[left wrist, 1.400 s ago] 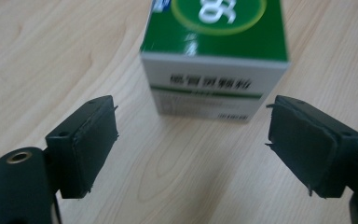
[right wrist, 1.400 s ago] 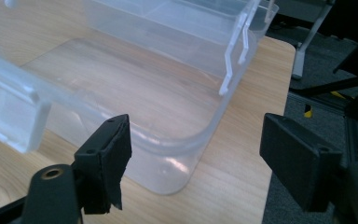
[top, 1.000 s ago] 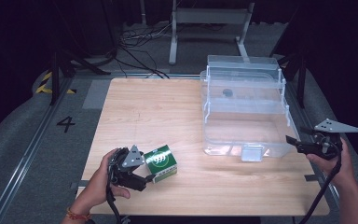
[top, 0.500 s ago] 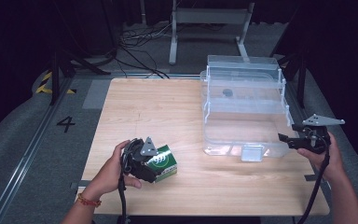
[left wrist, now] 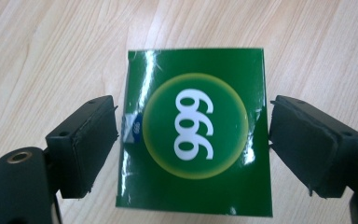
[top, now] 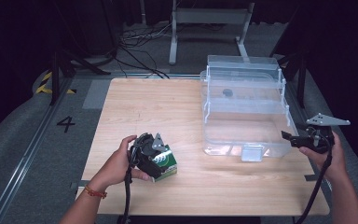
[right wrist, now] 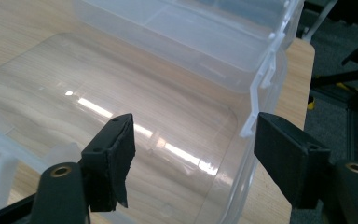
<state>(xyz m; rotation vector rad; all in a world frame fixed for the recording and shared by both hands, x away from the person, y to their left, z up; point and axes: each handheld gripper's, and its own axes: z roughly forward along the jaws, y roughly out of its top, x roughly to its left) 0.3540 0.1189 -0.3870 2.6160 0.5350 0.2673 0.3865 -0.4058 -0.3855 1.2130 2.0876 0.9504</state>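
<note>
The left gripper (left wrist: 193, 140) straddles the green box (left wrist: 196, 130) on the tabletop (top: 177, 107), jaws apart, seemingly not touching; close squarely on both sides. The right gripper (right wrist: 191, 158) waits open at the clear bin (right wrist: 135, 121).

The right tool (right wrist: 193, 161) holds its two black jaws apart above the clear plastic storage box (right wrist: 177, 79), one jaw over its bare bottom, the other outside its wall, above the wooden tabletop (right wrist: 296, 70).
</note>
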